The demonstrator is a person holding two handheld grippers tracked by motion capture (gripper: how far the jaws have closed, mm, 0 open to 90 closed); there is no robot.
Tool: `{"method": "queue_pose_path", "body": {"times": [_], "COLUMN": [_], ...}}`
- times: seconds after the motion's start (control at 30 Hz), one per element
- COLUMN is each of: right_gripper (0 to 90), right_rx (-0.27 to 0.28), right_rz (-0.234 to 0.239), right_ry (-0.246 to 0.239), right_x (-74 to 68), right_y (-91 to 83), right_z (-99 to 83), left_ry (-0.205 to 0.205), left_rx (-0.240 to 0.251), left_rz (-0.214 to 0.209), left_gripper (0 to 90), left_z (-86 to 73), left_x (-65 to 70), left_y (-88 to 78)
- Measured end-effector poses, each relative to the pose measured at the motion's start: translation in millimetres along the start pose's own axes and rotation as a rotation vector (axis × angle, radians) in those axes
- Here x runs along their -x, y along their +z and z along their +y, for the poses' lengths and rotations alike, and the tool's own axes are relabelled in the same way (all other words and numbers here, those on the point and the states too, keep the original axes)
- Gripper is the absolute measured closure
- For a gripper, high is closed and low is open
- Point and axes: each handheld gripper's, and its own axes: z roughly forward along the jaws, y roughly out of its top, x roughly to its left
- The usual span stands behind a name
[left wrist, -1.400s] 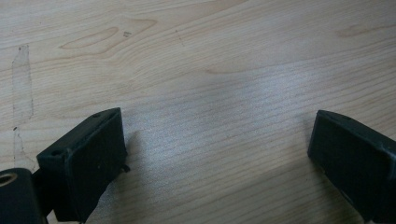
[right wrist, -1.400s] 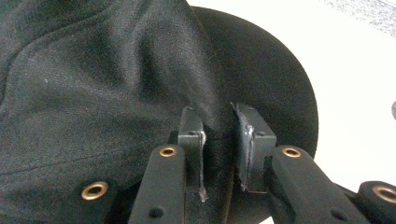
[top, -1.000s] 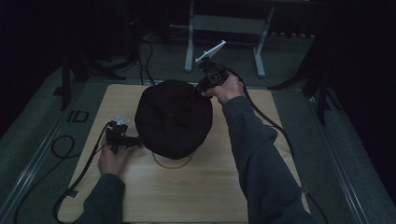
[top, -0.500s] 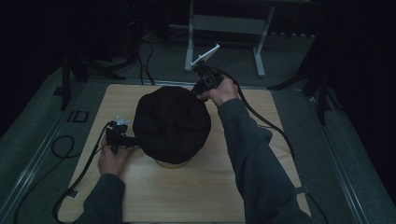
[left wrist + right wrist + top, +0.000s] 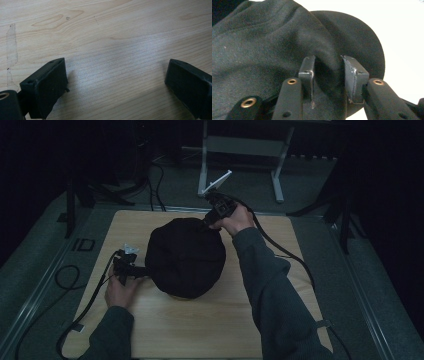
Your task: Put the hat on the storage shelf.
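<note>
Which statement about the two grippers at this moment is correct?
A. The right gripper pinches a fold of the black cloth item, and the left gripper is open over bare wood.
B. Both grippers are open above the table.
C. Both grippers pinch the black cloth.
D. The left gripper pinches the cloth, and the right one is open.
A: in the right gripper view, the right gripper has a fold of the rounded black cloth item between its jaws, while in the left gripper view the left gripper stands wide apart over the bare light wooden table.
</note>
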Motion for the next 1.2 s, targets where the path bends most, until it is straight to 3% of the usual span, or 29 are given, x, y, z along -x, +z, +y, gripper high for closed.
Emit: {"method": "queue_pose_path", "body": {"times": [0.27,0.73,0.93,1.2], "right_gripper": [59.4,59.7,58.5,57.9], "right_rx": [0.013,-0.053,-0.087,-0.125], "right_rz": [0.0,-0.033,-0.085,-0.143], "right_ry": [-0.008,-0.084,-0.153,-0.194], "right_x": [0.3,-3.7,-10.7,-11.0], "right_y": [-5.2,-4.1,-5.9,-8.4], "right_z": [-0.7,-7.9,-18.1,-31.9], "left_ry": [-0.001,0.001,0.002,0.002], "left_rx": [0.0,-0.001,-0.001,-0.001], "left_rz": [0.0,-0.002,-0.002,-0.002], "left_gripper": [3.7,3.7,3.8,3.8], "left_z": [0.0,0.0,-0.1,-0.2], "left_x": [0.1,0.0,0.0,0.1], "left_y": [0.0,-0.1,-0.2,-0.3]}}
